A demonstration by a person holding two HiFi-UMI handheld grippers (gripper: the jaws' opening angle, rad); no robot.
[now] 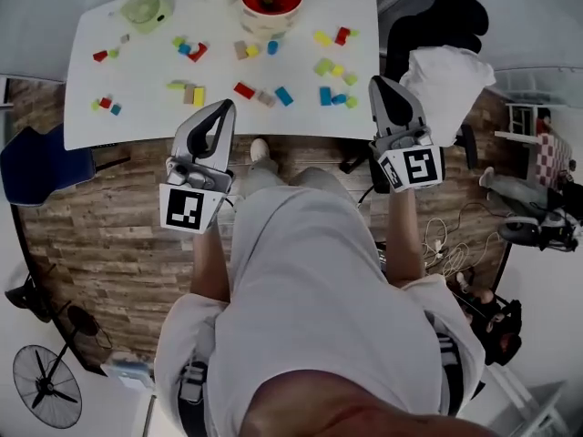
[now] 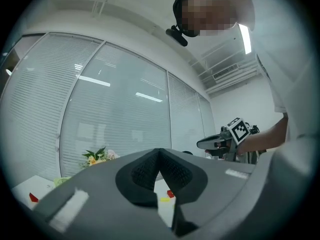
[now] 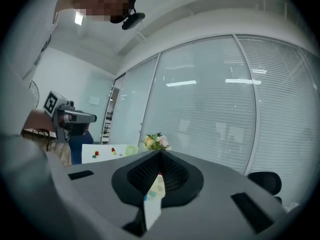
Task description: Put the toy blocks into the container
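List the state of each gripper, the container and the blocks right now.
Left gripper: shut, empty.
Right gripper: shut, empty.
Container: upright, open-topped, at the far edge of the table; something dark inside, unclear what.
Blocks: scattered loose on the table, outside the container.

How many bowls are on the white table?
2: a red bowl midway along the far edge of the table, and a pale green bowl near its far-left corner. None seems hidden.
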